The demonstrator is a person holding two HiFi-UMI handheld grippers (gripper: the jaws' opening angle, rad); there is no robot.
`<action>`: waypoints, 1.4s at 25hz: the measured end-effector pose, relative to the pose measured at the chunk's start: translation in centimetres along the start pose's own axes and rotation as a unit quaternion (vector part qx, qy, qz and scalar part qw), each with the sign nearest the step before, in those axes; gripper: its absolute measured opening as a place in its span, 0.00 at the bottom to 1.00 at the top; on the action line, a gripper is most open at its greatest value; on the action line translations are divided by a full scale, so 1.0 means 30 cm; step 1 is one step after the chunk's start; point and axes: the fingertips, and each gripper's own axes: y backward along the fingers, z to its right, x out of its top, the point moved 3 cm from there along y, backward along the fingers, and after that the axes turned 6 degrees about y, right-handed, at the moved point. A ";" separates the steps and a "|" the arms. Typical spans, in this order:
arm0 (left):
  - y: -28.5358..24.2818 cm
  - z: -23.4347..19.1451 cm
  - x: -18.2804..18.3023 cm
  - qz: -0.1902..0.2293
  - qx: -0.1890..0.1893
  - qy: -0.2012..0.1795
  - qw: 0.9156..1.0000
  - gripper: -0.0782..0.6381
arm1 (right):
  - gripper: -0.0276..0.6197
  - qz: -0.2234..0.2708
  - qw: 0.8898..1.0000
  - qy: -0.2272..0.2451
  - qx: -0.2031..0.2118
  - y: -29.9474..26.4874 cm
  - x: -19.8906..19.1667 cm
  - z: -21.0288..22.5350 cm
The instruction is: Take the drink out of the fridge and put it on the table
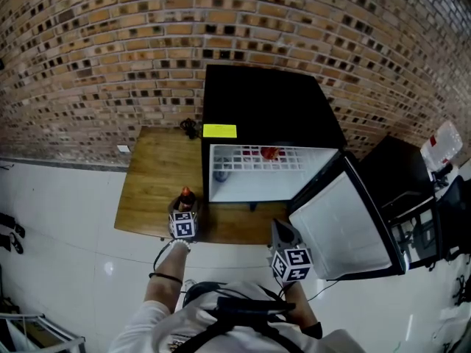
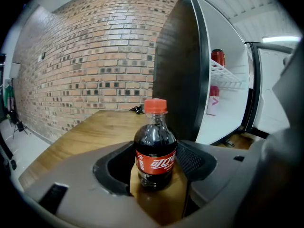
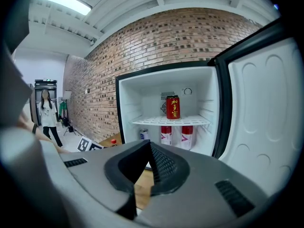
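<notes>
Standing upright on the wooden tabletop just left of the open fridge, the cola bottle is clamped at its labelled waist by the left claw; the right claw is closed on nothing. It looks full, fairly heavy, smooth and likely slippery, so the waist seems the best hold

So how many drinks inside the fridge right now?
4: red can on the wire shelf, two red-and-white cans below it, small bluish can lower left. Right gripper may hide more. Cola bottle is outside, in the left gripper.
</notes>
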 end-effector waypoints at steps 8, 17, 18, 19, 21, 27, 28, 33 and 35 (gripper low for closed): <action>0.010 0.008 -0.021 -0.013 0.007 -0.012 1.000 0.51 | 0.05 0.008 1.000 0.000 0.003 0.021 0.007 0.007; 0.031 0.021 -0.038 -0.029 0.010 -0.025 0.999 0.51 | 0.05 0.012 1.000 -0.006 0.002 0.051 0.001 0.009; 0.028 0.018 -0.040 -0.031 0.011 -0.026 0.999 0.51 | 0.05 0.012 1.000 -0.007 0.002 0.053 -0.001 0.009; 0.025 0.016 -0.042 -0.032 0.010 -0.024 0.999 0.51 | 0.05 0.012 1.000 -0.007 0.002 0.054 -0.003 0.010; 0.030 0.022 -0.026 -0.027 0.004 -0.018 0.999 0.52 | 0.05 0.012 1.000 -0.010 0.002 0.058 -0.006 0.013; 0.162 0.090 0.101 0.023 -0.007 -0.010 1.000 0.56 | 0.05 0.012 1.000 -0.018 0.012 0.053 -0.006 0.004; 0.200 0.104 0.118 0.032 -0.008 -0.008 0.999 0.56 | 0.05 0.012 1.000 -0.019 0.016 0.051 -0.007 0.000; 0.413 0.219 0.207 0.075 -0.023 -0.013 0.997 0.50 | 0.05 0.012 0.999 -0.028 0.030 0.046 -0.016 0.002; 0.496 0.257 0.241 0.092 -0.028 -0.018 0.995 0.38 | 0.05 0.012 0.999 -0.034 0.036 0.041 -0.018 0.003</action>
